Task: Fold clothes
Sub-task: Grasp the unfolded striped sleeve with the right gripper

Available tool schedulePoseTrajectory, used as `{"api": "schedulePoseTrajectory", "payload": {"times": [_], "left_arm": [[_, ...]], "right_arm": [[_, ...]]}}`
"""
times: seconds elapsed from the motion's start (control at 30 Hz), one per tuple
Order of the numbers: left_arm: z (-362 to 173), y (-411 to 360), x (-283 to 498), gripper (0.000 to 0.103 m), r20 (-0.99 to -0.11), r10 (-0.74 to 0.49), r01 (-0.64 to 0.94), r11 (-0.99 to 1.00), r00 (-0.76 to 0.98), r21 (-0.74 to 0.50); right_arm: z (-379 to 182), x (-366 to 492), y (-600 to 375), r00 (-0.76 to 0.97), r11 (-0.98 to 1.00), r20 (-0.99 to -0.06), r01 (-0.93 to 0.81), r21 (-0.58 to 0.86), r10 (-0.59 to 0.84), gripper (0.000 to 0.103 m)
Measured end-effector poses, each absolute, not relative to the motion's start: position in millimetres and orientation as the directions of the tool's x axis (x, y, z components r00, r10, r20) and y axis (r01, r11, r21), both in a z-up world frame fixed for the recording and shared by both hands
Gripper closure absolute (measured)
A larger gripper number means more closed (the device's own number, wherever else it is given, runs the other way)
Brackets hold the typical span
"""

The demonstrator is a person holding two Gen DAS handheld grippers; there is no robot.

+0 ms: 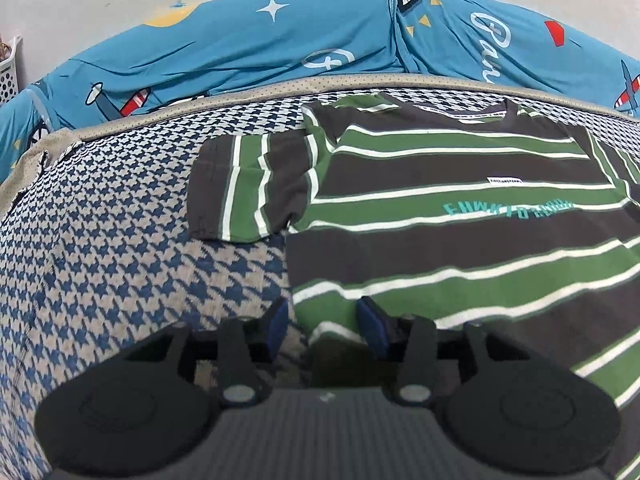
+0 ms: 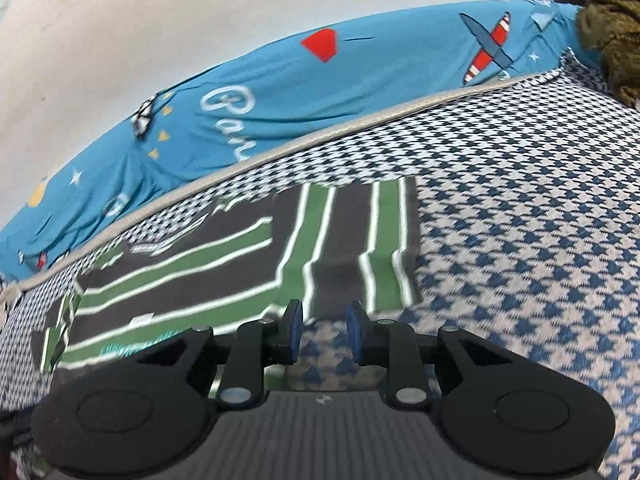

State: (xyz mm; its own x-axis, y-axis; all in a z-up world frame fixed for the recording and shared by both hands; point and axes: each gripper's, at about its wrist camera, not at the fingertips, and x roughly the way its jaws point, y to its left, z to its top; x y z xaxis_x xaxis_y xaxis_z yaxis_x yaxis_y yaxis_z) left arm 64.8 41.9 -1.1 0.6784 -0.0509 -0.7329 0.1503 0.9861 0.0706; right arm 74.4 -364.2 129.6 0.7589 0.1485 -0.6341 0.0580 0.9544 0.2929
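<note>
Left wrist view looks steeply down along the left tongs (image 1: 323, 328), tilted toward a bed covered in a blue-and-white houndstooth sheet (image 1: 120, 248). Its blue pads stand apart with a clear gap; the side edge of one striped T-shirt (image 1: 460, 216) lies between and below them, and neither pad presses on it. The shirt lies flat, collar toward the far edge, one short sleeve (image 1: 244, 188) spread out to the left. In the right wrist view, the right tongs (image 2: 325, 330) also slope downward, jaws narrowly parted and gripping nothing, just short of the other sleeve (image 2: 360, 248) over bare sheet. One blue printed quilt (image 2: 320, 92) lies bunched along the wall.
</note>
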Motion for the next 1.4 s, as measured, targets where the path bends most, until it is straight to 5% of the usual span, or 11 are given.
{"api": "schedulePoseTrajectory", "payload": {"times": [0.57, 1.03, 1.4], "left_arm": [[17, 43, 58, 0.025, -0.672, -0.128, 0.137, 0.990, 0.729, -0.039], [13, 38, 68, 0.024, -0.694, -0.151, 0.116, 0.988, 0.704, -0.097], [10, 28, 74, 0.023, -0.699, -0.171, 0.135, 0.985, 0.694, -0.107]], "right_arm": [[112, 153, -397, 0.764, 0.959, -0.644, 0.144, 0.246, 0.050, 0.078], [97, 182, -405, 0.756, 0.978, -0.653, 0.106, 0.180, 0.038, 0.074], [101, 183, -390, 0.772, 0.991, -0.634, 0.062, 0.118, 0.028, 0.092]]}}
